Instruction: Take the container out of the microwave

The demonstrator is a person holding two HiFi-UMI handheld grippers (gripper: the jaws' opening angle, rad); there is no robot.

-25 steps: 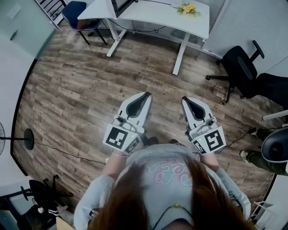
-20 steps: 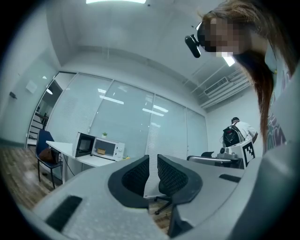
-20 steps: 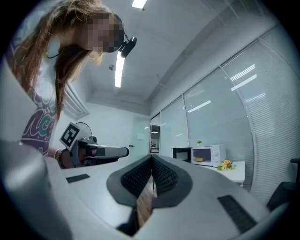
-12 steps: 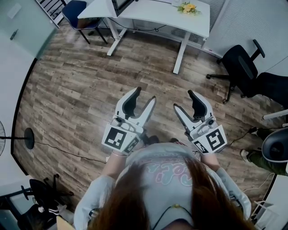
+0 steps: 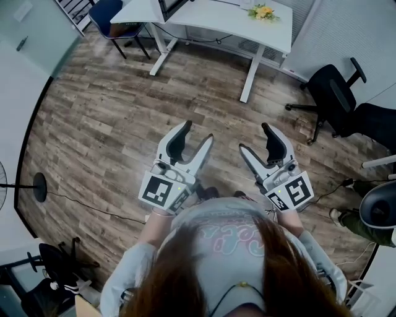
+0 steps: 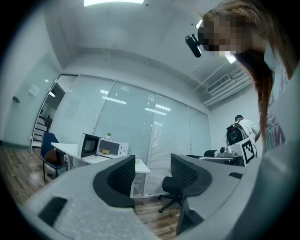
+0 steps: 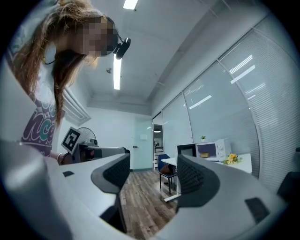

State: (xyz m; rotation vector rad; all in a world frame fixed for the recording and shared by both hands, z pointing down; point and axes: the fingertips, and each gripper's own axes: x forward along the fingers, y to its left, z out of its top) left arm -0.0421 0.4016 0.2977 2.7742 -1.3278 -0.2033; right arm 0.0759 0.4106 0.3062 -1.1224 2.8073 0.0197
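Observation:
A white microwave (image 6: 101, 146) stands far off on a white desk, its door (image 6: 88, 145) swung open. Inside it sits a small yellowish container (image 6: 106, 151). The right gripper view shows the same microwave (image 7: 208, 150) and container (image 7: 205, 154), also distant. In the head view I hold both grippers level in front of my body over the wooden floor. My left gripper (image 5: 198, 131) and right gripper (image 5: 253, 137) are open; their jaws have just been opening and nothing is between them. Both are far from the microwave.
The white desk (image 5: 210, 18) with yellow flowers (image 5: 261, 11) stands at the far end. A black office chair (image 5: 334, 93) is at the right, a blue chair (image 5: 105, 15) at the far left. A fan stand (image 5: 38, 189) and a cable lie left. A person with a backpack (image 6: 239, 133) stands behind.
Both grippers went from shut to open, the jaws spreading wider in each frame. The hands have stayed almost where they were.

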